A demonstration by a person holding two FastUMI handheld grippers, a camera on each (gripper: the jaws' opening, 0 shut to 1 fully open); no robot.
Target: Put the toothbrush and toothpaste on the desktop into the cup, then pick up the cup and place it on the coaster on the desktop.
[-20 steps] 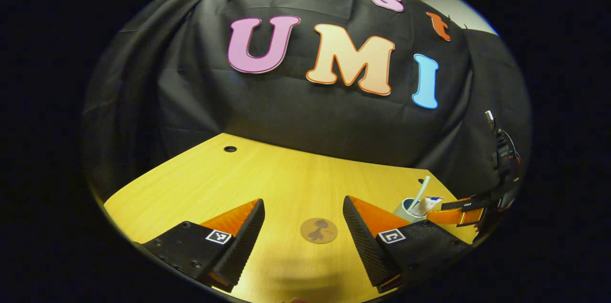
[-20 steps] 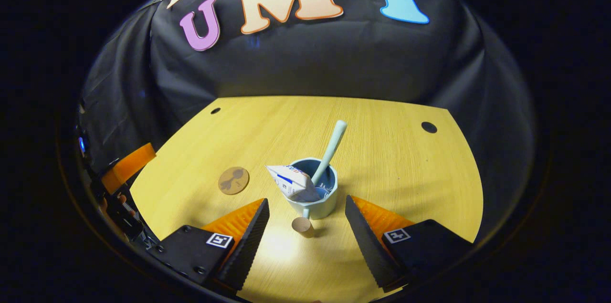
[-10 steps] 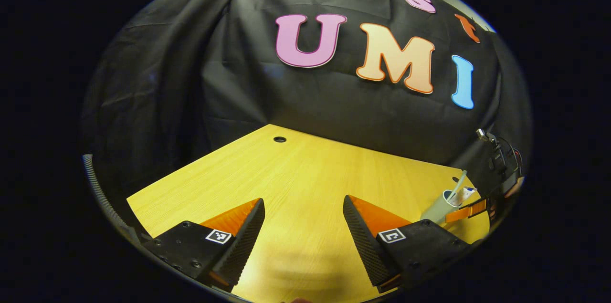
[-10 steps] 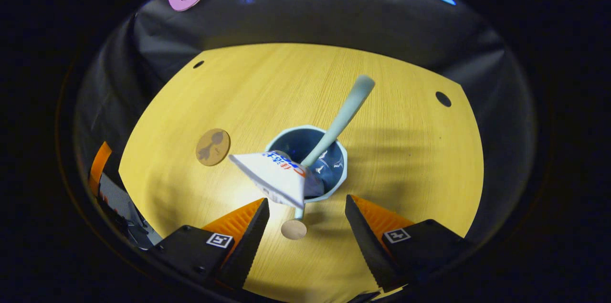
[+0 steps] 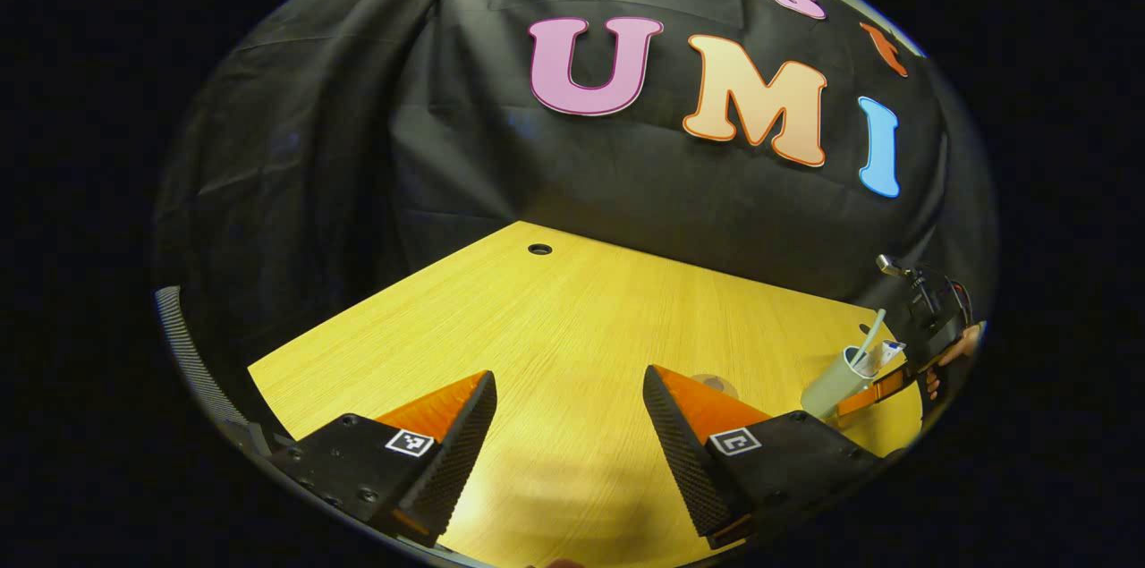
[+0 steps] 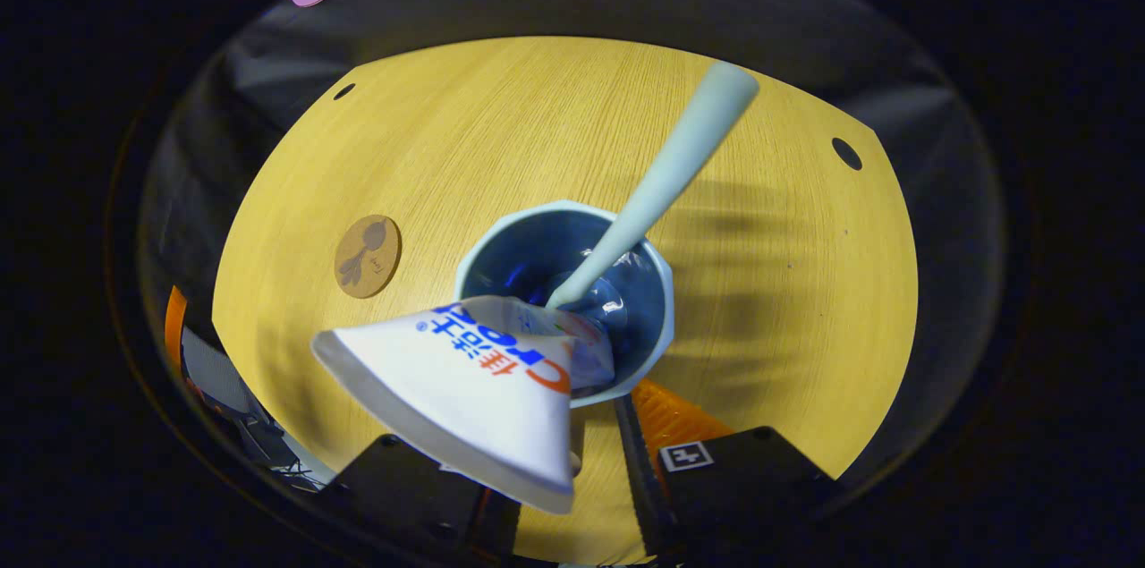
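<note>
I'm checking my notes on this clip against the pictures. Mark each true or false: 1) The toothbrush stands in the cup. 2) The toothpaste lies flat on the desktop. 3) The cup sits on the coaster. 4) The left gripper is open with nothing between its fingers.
1) True: the toothbrush leans inside the cup.
2) False: the toothpaste is in the cup, its flat end sticking out over the rim.
3) False: the coaster lies bare on the desktop, apart from the cup.
4) True: the left gripper is open over bare desktop.
</note>
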